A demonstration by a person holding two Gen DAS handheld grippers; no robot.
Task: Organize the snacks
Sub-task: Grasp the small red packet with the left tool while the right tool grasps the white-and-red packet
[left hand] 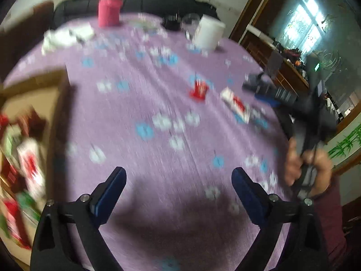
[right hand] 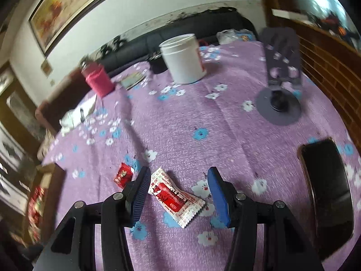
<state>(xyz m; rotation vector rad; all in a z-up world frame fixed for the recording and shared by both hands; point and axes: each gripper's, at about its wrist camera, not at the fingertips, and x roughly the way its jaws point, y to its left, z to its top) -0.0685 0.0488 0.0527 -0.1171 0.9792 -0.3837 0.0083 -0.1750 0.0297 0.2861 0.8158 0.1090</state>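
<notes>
My right tongs (right hand: 179, 188) are straddling one white packet (right hand: 177, 197), released; left tongs (left hand: 179, 186) are hanging released over bare tabletop (left hand: 144, 103); one red packet (right hand: 123, 174) is lying nearby.

Blurred purple tablecloth (left hand: 158, 103), left tool (left hand: 178, 176) spread wide, cardboard box (left hand: 45, 85) of snack packets (left hand: 31, 164) at left

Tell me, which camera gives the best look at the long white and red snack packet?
The right wrist view: the long white and red snack packet lies sharp between the open fingers. The left wrist view shows it small, distant and motion-blurred.
</notes>
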